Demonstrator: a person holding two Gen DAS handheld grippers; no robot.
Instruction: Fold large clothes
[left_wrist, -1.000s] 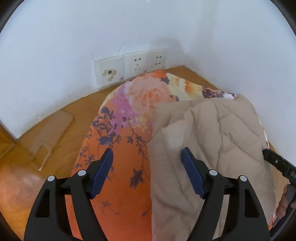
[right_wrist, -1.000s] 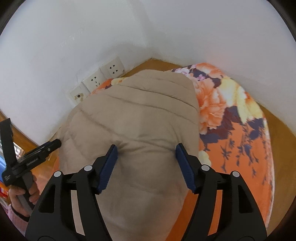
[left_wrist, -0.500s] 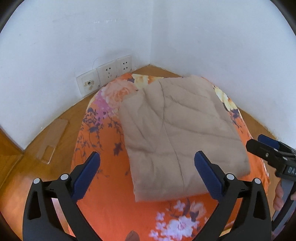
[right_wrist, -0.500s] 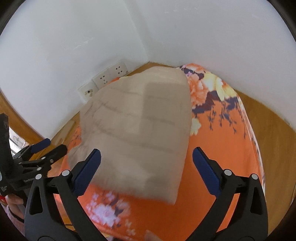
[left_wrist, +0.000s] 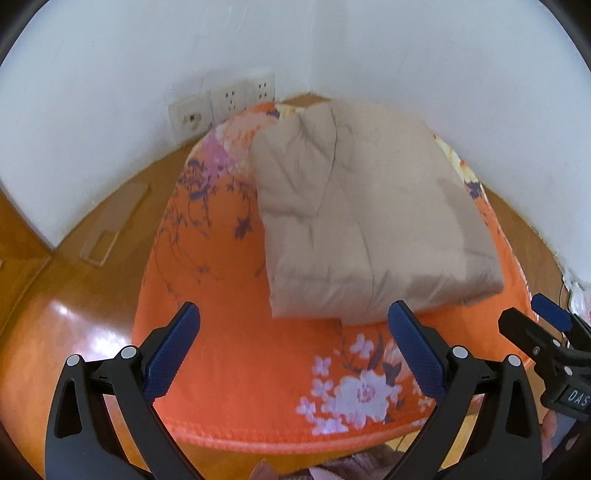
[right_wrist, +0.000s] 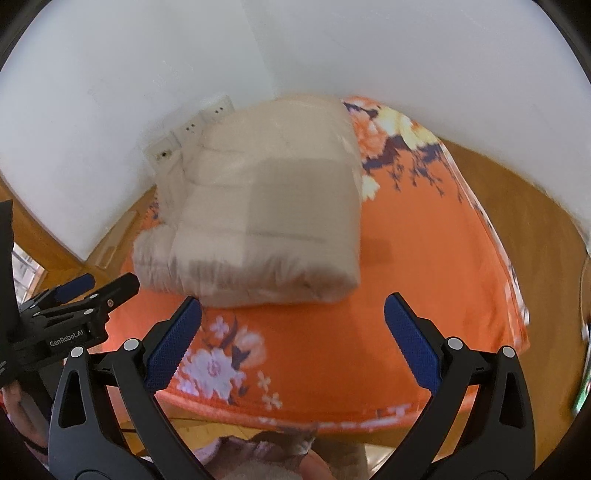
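Your left gripper (left_wrist: 293, 345) and right gripper (right_wrist: 291, 339) both hang with jaws spread wide, holding nothing, just short of the near edge of the beige padded garment (left_wrist: 369, 221). You see it folded into a thick squarish bundle, quilted seams showing, lying on the orange floral blanket (left_wrist: 229, 332) toward the wall corner, near the wall sockets (left_wrist: 221, 105). Its near edge is rounded and puffy, layers stacked.

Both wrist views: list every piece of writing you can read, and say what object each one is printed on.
"GenRobot.AI": white print on the black body of the left gripper, seen in the right wrist view.
"DAS": cut-off white letters on the black body of the right gripper, seen in the left wrist view.
White wall sockets: no readable text.
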